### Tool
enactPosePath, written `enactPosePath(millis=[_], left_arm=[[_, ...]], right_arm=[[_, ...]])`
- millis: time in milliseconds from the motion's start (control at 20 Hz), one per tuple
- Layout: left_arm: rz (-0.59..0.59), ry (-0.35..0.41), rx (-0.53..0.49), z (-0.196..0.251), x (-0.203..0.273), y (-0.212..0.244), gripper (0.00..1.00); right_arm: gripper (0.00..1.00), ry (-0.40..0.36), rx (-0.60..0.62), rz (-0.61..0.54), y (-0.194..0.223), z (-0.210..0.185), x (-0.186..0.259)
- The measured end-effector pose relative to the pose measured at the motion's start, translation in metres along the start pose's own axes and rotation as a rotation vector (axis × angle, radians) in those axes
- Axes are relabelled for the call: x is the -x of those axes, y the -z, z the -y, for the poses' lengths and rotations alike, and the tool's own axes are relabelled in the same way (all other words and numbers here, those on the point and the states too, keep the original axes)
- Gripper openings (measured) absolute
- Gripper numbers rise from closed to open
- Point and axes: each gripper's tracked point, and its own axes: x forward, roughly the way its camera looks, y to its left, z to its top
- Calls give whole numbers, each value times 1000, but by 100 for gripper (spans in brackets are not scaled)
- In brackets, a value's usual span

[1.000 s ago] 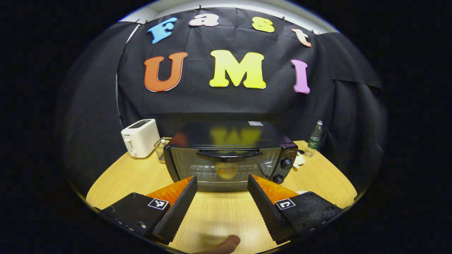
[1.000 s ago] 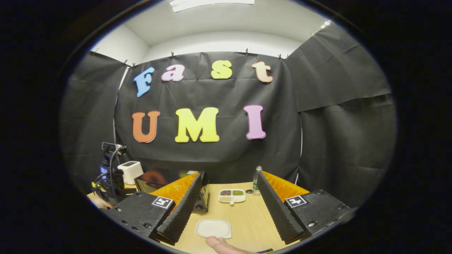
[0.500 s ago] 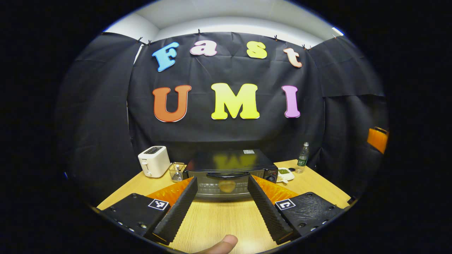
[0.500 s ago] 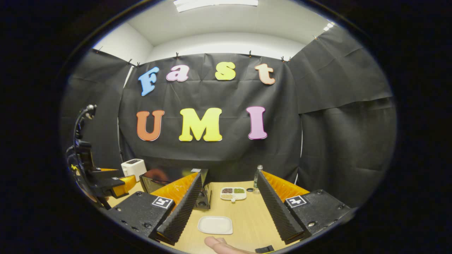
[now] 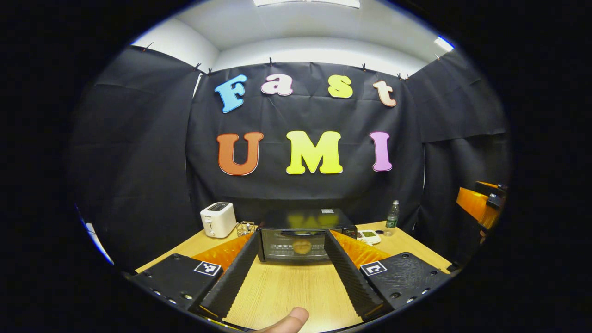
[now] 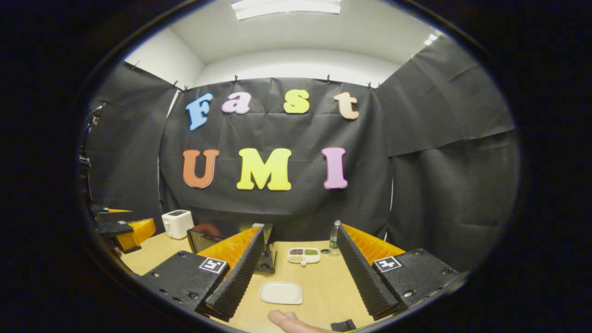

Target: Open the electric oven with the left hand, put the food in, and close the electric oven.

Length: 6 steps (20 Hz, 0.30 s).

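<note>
The electric oven (image 5: 300, 233) stands on the wooden worktop (image 5: 286, 286) with its door closed and a round piece of food (image 5: 302, 246) behind the glass; the left hand-held gripper (image 5: 289, 259) hangs in front of the oven, fingers spread wide and empty; left of the oven stands a white toaster (image 5: 218, 219), right of it a water bottle (image 5: 392, 214); the right gripper view adds a bare white plate (image 6: 280, 292) on the worktop in front of the oven's right end, between the wide-spread, empty fingers of the right hand-held gripper (image 6: 298, 268), and a divided dish (image 6: 304, 254) beside the oven.
</note>
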Motion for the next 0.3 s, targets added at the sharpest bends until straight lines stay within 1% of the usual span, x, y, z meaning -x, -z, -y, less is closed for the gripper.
enactPosePath(millis=[50, 100, 300], left_arm=[[6, 3, 5, 1, 3, -2, 84], [12, 9, 9, 3, 7, -4, 94], [12, 24, 9, 14, 13, -3, 93]], right_arm=[[100, 5, 4, 5, 0, 2, 3], [94, 8, 1, 8, 1, 3, 5], [95, 2, -16, 5, 4, 4, 12]])
